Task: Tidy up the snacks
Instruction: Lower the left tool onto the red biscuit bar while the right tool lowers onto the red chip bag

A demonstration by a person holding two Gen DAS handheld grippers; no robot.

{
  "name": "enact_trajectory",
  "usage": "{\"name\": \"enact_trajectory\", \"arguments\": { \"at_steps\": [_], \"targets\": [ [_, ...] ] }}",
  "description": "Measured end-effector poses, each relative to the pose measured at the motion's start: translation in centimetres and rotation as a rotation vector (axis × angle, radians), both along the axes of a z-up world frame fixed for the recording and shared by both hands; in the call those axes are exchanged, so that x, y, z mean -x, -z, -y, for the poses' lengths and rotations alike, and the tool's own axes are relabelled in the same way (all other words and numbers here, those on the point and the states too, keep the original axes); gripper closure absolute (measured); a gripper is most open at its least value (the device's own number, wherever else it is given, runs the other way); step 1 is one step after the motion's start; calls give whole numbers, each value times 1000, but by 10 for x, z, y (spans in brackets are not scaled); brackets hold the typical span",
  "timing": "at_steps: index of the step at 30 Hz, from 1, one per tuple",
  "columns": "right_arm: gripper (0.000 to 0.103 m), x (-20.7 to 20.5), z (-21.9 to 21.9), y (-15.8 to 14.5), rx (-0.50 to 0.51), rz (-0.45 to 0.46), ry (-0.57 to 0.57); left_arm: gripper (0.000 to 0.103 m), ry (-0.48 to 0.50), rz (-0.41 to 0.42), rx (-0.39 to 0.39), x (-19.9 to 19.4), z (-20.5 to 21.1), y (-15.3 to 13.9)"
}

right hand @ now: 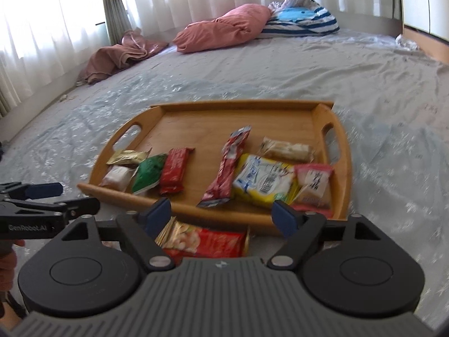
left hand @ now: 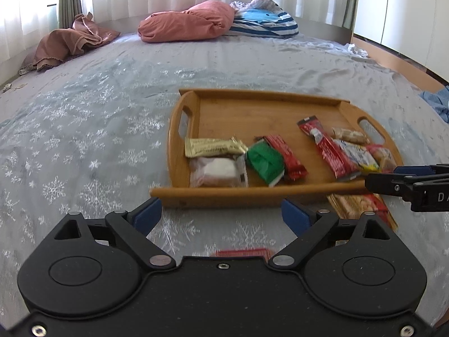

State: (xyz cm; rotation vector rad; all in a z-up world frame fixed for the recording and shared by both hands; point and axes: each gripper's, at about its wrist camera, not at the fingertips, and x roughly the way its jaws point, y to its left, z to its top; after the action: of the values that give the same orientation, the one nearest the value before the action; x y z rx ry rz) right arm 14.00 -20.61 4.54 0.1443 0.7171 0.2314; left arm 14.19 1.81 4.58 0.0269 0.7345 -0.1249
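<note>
Snowflake bedsheet (left hand: 84, 140) spreads under the wooden tray (left hand: 252, 109), snacks lined along its 6 o'clock rim. Left gripper (left hand: 221, 213) hangs spread wide, holding nothing. Right gripper (right hand: 221, 216) gapes over the red snack packet (right hand: 207, 241) lying just outside the tray.

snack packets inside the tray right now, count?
8. Left group: gold bar, white cake, green packet, red bar. Right group: long red stick, beige bar, yellow-blue pack, pink-edged cake. Smaller ones may hide underneath.
</note>
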Motion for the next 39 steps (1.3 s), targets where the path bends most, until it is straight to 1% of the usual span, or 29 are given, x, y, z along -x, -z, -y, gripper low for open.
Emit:
{"name": "enact_trajectory", "arguments": {
  "at_steps": [4, 6, 9, 17, 23, 26, 32, 36, 38, 39],
  "targets": [
    [9, 6, 1, 6, -54, -10, -8, 10, 15, -22, 23, 9, -2, 6],
    [5, 8, 1, 9, -74, -11, -16, 10, 18, -31, 23, 14, -2, 11],
    [1, 11, -1, 15, -83, -16, -25, 10, 18, -45, 18, 20, -2, 18],
    [0, 9, -7, 29, -98, -52, -31, 10, 37, -81, 32, 27, 2, 33],
    [0, 8, -13, 39, -97, -75, -35, 10, 24, -82, 52, 25, 3, 36],
    [0, 11, -15, 44, -98, -62, -39, 10, 14, -75, 67, 27, 4, 38],
    [0, 16, -19, 48, -82, -24, -35, 10, 10, -48, 58, 32, 6, 42],
    [0, 16, -20, 50, -80, -13, -28, 14, 13, -27, 54, 34, 8, 43],
    [0, 16, -21, 51, -74, -8, -26, 17, 15, -20, 55, 36, 9, 43],
    [0, 16, -22, 51, -72, -4, -24, 21, 16, -17, 58, 36, 9, 44]
  ]
}}
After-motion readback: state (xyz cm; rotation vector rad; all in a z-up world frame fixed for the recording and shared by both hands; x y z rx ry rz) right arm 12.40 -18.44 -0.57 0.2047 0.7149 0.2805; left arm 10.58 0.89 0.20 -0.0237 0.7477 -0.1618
